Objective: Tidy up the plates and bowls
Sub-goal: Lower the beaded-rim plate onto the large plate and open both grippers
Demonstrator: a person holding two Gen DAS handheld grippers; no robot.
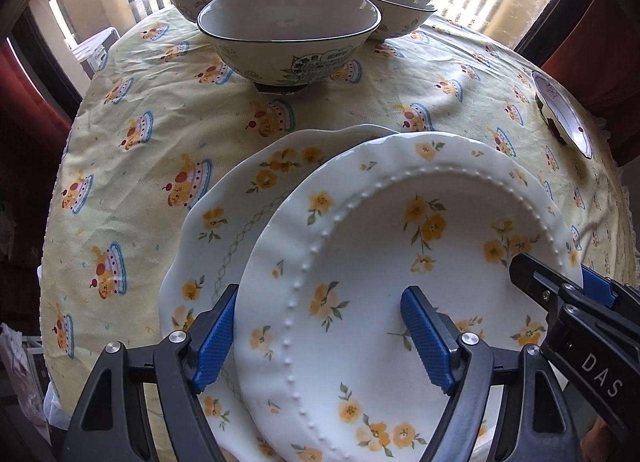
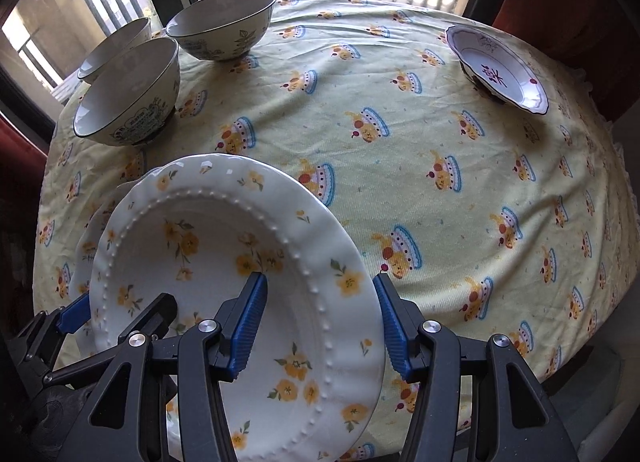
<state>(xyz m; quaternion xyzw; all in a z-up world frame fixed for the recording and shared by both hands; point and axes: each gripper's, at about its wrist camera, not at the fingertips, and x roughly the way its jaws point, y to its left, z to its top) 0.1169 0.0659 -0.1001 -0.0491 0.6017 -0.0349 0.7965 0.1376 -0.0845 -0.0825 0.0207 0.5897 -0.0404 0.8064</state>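
A white plate with yellow flowers and a beaded ring (image 1: 380, 246) (image 2: 224, 246) hangs tilted between both grippers. My left gripper (image 1: 322, 290) straddles its left rim, one blue pad against the outer edge and the other on the inner face, and looks shut on it. My right gripper (image 2: 320, 278) is shut on the opposite rim the same way. Each gripper also shows at the edge of the other's view. Just below and to the left, a second flowered plate (image 1: 224, 214) (image 2: 86, 250) lies on the table, partly covered. Three large bowls (image 1: 288, 30) (image 2: 128, 94) stand at the far side.
The round table (image 1: 140, 110) (image 2: 400, 142) wears a yellow cloth printed with cakes. A small dish with a purple rim (image 1: 560, 118) (image 2: 500, 66) sits near the far right edge. Behind the table are windows with railings and red curtains.
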